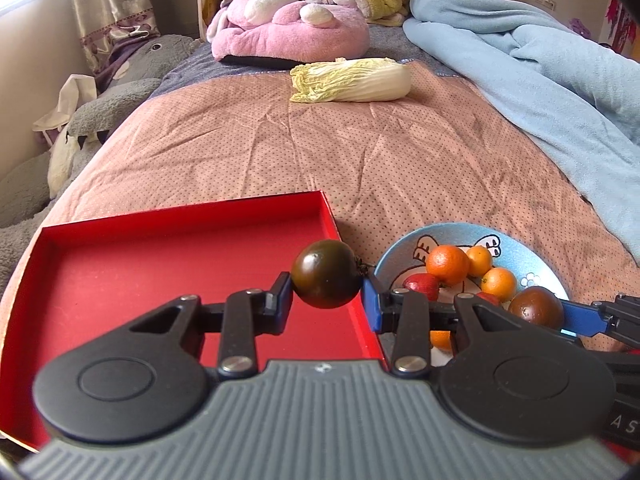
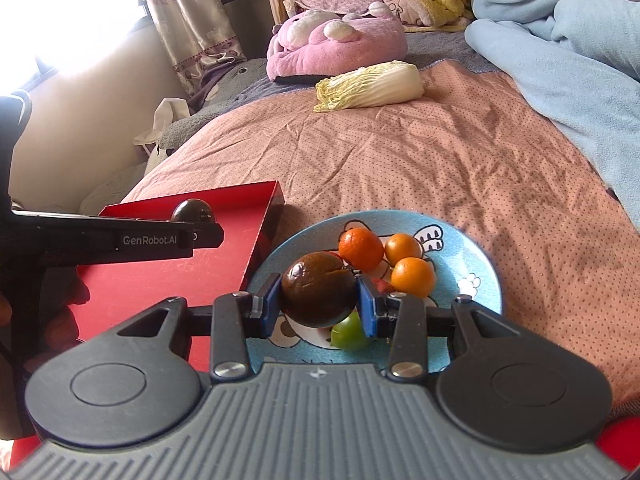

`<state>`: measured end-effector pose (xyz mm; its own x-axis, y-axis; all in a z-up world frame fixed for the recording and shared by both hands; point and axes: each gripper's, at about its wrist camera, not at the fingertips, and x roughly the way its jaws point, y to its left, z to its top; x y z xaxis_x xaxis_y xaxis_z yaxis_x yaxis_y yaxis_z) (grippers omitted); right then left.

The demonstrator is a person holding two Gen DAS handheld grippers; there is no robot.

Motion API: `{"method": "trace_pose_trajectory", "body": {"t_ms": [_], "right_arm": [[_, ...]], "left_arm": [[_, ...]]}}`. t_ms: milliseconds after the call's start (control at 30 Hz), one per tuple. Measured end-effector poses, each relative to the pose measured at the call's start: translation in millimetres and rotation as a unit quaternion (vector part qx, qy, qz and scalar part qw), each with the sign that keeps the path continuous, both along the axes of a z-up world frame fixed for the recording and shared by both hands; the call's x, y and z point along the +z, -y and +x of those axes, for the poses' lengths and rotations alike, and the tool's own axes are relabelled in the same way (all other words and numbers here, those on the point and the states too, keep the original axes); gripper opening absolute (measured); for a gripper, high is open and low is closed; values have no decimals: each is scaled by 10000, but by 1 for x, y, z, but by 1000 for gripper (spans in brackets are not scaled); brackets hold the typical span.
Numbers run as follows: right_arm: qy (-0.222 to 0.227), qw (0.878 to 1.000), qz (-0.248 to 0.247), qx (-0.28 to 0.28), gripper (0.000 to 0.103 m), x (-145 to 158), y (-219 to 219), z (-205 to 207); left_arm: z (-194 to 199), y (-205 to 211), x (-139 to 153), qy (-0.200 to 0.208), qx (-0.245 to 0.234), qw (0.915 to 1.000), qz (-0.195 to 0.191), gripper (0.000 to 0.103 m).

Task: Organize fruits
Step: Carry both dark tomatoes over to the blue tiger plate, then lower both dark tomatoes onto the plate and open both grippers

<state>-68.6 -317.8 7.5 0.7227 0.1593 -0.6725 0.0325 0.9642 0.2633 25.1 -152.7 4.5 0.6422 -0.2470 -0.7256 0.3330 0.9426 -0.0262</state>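
Observation:
My left gripper [image 1: 326,294] is shut on a dark brown-green tomato [image 1: 326,274] and holds it above the right edge of the red tray [image 1: 140,264]. My right gripper [image 2: 318,304] is shut on a second dark tomato [image 2: 318,294] above the blue cartoon plate [image 2: 468,280]. The plate holds three oranges [image 2: 360,249], a green fruit [image 2: 348,334] and red fruits partly hidden by the fingers. In the left wrist view the plate [image 1: 532,256] lies right of the tray, with the right gripper's tomato [image 1: 536,306] over it. The left gripper's tomato [image 2: 192,210] shows in the right wrist view.
A napa cabbage [image 1: 352,80] lies far back on the pink dotted bedspread [image 1: 360,152]. A pink plush [image 1: 288,28] and a grey plush [image 1: 120,96] lie behind and left. A blue blanket [image 1: 540,68] covers the right side.

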Motion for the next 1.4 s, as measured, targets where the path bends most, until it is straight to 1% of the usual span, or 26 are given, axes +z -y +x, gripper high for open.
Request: {"method": "trace_pose_trajectory", "body": {"t_ms": [533,833,933,1067,1267,1400], "right_arm": [[-129,9996,18,-251,45,-11,23,-11],[-159,9995,41,-263,45,-15,25,-13],[-170,9995,48,-275,45,-17,26,-13],[-192,9993,60,-311,45,-19,29,-14],[-197,9993,72,-296,45,-21,29,-14],[-207,9994,77,-281,45,-21,28,-14]], "left_arm": [[0,49,-14,-174,-499,9986,60,40],[-2,82,-24,-183,-855,9959,230,41],[-2,87,-29,-208,-910,9952,296,41],[0,90,-32,-240,-924,9950,292,41],[1,92,-29,-216,-999,9945,242,42],[-3,95,-27,-153,-1063,9938,289,42]]}}
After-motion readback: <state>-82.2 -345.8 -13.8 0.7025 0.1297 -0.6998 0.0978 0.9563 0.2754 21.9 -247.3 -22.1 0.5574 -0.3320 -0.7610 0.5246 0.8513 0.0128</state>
